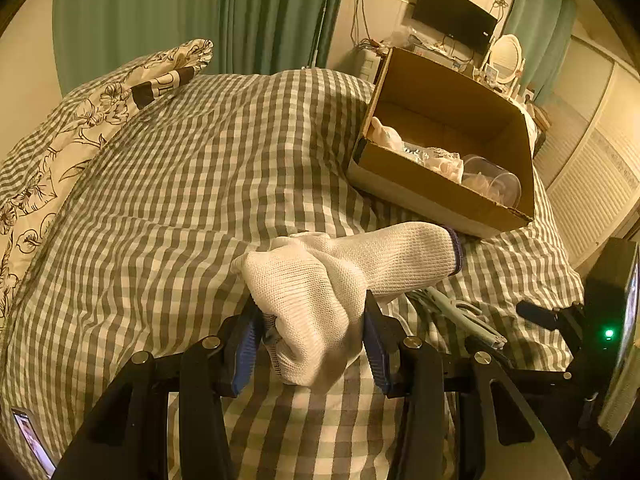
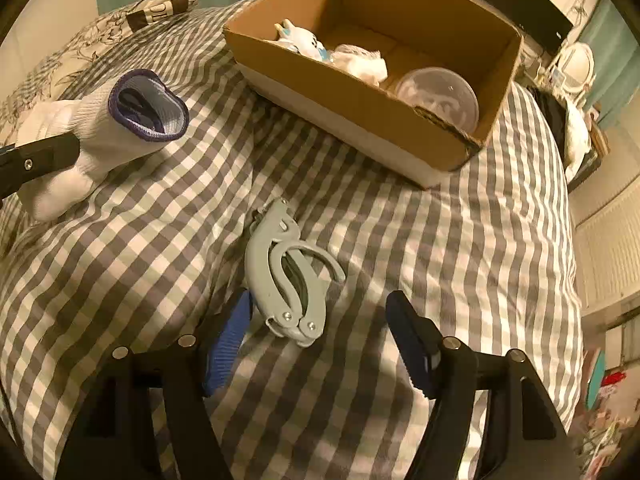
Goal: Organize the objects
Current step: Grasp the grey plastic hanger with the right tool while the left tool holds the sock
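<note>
Left gripper [image 1: 314, 340] clenched on white glove [image 1: 320, 280], fingertips hidden; right gripper [image 2: 320, 336] released, straddling grey clip [image 2: 286, 276]; box [image 2: 352, 96] contents partly hidden

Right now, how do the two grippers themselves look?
Both look alike. The left gripper and right gripper have glossy black angular linkage arms with round silver pivot bolts and ribbed blue pads. No cables or sleeves show.

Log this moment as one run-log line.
left claw: shut on white glove | right claw: open over grey tool | cardboard box: partly filled
</note>
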`<state>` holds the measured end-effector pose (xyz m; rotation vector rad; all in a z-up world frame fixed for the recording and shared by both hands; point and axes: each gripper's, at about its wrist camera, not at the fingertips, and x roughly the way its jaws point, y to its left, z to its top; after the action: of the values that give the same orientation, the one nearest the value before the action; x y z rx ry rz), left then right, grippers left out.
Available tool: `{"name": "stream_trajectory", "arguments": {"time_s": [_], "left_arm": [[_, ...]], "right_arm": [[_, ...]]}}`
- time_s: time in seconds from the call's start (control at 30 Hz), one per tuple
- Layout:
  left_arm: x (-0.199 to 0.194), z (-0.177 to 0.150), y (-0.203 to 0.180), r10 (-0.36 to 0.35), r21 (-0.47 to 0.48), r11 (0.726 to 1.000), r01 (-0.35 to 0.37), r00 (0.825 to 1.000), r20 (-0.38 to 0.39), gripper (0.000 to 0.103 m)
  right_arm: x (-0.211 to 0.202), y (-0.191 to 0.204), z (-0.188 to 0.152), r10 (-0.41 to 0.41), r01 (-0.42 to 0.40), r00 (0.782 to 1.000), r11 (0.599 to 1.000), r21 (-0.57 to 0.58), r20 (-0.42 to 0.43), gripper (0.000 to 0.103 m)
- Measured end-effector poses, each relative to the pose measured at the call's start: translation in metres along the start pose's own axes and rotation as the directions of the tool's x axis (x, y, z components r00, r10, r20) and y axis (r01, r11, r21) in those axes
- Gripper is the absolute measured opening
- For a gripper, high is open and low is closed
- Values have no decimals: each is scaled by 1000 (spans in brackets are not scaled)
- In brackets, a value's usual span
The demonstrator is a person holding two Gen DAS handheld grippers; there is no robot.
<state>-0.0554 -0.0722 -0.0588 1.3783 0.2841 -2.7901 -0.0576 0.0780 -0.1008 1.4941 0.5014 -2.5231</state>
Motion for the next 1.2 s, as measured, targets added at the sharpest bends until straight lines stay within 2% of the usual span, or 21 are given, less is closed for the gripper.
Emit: {"name": "stream_trajectory", "arguments": {"time_s": [0.07, 0.23, 0.3, 0.33, 0.4, 0.47, 0.53, 0.83, 0.87, 0.93, 1.03, 1.1, 1.2], "left_arm": [[1, 0, 0, -1, 1, 1000, 1, 1000, -2, 47], [2, -1, 0, -1, -1, 1000, 1, 1000, -7, 47], [3, -1, 1, -2, -2, 1000, 2, 1000, -10, 47], [3, -1, 1, -3, -3, 1000, 3, 1000, -11, 47], [2, -1, 2, -3, -5, 1000, 3, 1000, -12, 47], [1, -1, 1, -2, -5, 1000, 2, 1000, -14, 47], [-1, -1, 1, -2, -7, 1000, 1, 1000, -14, 47], [-4, -2, 0, -4, -6, 1000, 4, 1000, -11, 47], [-4, -2, 0, -4, -7, 1000, 4, 1000, -11, 47], [-4, -1, 1, -6, -9, 1000, 5, 1000, -11, 47], [-3, 1, 4, -8, -17, 1000, 8, 1000, -11, 47], [-1, 2, 7, -10, -22, 1000, 10, 1000, -12, 47], [2, 2, 11, -15, -33, 999, 15, 1000, -15, 47]], "right_arm": [[2, 5, 3, -34, 34, 999, 999, -25, 2, 75], [8, 20, 12, -55, 58, 998, 994, -96, 34, 74], [7, 24, 15, -61, 67, 997, 992, -109, 57, 57], [6, 27, 17, -45, 52, 997, 991, -122, 61, 41], [7, 31, 18, -26, 33, 998, 990, -135, 53, 36], [8, 35, 16, -17, 24, 999, 989, -149, 46, 18], [8, 35, 14, 5, 0, 999, 989, -145, 37, 17], [4, 4, 11, 147, -147, 989, 989, -14, 25, 18], [7, 3, 12, 149, -148, 989, 989, -6, 20, 23], [12, -1, 14, 145, -145, 989, 989, 16, 12, 56], [25, 3, 19, 179, -179, 984, 983, 30, -19, 58], [40, 8, 21, 195, -194, 979, 981, 20, -68, 58], [68, 20, 22, 178, -182, 969, 983, -3, -168, 65]]}}
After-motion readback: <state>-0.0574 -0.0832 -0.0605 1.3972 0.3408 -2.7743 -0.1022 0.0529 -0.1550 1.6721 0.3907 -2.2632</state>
